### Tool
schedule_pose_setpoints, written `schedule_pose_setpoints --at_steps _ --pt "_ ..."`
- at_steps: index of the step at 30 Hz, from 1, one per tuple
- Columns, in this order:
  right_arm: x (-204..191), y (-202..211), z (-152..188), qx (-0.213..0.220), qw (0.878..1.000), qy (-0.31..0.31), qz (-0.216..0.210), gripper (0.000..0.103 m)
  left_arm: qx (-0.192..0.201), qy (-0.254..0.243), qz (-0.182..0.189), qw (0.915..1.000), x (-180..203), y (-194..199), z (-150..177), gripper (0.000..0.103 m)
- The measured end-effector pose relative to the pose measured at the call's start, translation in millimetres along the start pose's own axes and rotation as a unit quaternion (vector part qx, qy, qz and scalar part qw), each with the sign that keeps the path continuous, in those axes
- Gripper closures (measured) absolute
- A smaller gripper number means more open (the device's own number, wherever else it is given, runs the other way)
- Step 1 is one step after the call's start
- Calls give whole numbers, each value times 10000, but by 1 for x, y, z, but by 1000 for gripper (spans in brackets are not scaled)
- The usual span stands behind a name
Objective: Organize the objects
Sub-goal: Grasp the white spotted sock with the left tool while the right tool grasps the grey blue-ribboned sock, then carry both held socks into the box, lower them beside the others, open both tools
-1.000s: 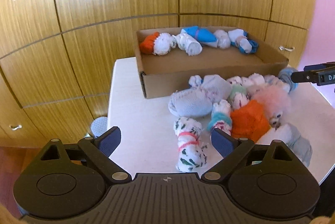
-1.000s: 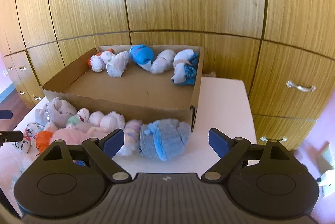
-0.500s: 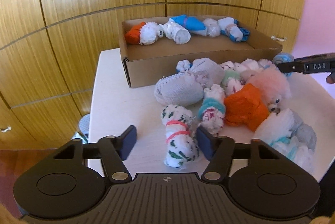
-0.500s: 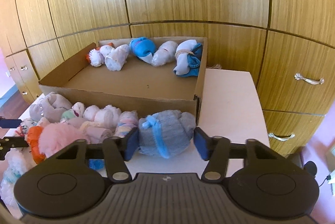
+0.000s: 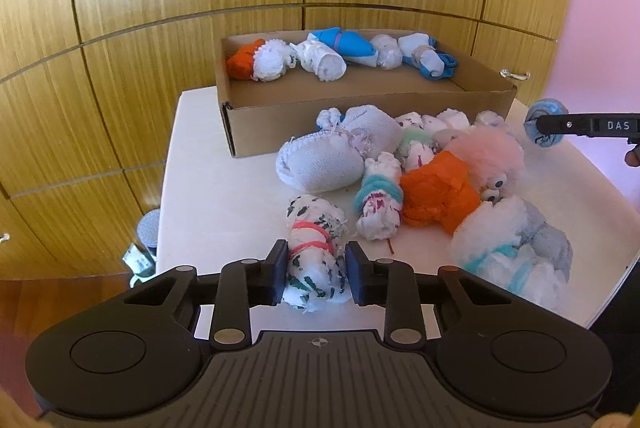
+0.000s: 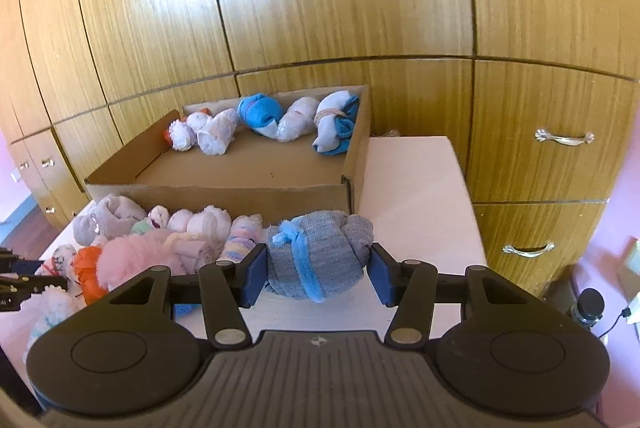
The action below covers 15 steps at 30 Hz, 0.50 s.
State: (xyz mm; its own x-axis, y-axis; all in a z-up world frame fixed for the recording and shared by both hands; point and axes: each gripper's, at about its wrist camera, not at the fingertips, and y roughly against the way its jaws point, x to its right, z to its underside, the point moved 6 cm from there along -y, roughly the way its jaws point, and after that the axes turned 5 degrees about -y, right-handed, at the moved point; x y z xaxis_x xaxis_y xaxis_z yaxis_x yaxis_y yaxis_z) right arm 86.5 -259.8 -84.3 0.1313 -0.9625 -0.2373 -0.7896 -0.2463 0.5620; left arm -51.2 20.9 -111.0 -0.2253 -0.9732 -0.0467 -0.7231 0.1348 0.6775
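Low in the left wrist view, the left gripper, wide open a second ago, has closed on the white green-patterned sock roll bound with red bands, at the near left edge of the heap on the white table. Low centre in the right wrist view, the right gripper has likewise narrowed around the grey sock bundle tied in blue, though its right pad may not quite touch. Both look ready to lift toward the cardboard box behind, where five rolls line the far wall.
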Motion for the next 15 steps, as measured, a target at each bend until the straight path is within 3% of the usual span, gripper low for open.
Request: schedule_pose_setpoints --at_steps 8,15 --pt "0 20 -8 224 9997 -82 12 54 149 72 -6 9999 -4 21 -9 66" --pt "-12 35 -26 439 9990 21 -94 54 414 99 -9 9991 -14 36 -43 66"
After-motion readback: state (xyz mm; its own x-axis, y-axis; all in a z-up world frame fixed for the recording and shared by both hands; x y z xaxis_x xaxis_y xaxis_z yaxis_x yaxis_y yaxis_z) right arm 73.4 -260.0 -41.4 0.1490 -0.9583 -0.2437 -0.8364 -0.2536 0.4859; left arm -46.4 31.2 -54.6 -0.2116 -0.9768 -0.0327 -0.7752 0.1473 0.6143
